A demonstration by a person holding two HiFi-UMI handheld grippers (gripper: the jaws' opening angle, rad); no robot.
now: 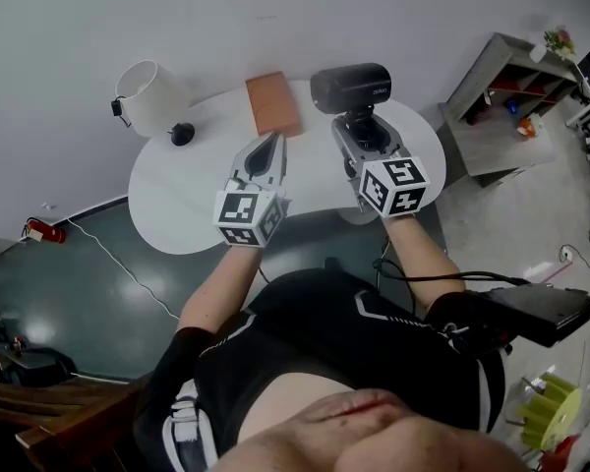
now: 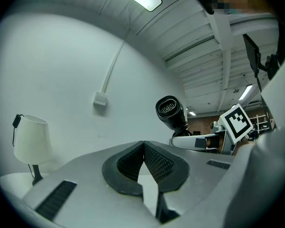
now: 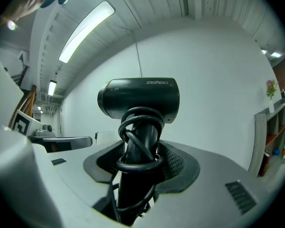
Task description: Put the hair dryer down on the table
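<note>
A black hair dryer stands upright in my right gripper, which is shut on its handle; the cord is wound round that handle. Its barrel lies crosswise above the jaws, over the far right part of the round white table. My left gripper hangs over the table's middle with its jaws shut and nothing between them. From the left gripper view the hair dryer shows to the right, nozzle facing this way.
On the table lie a brown notebook at the far edge and a white-shaded lamp with a black base at the left. A grey shelf unit stands to the right. Dark floor lies left of the table.
</note>
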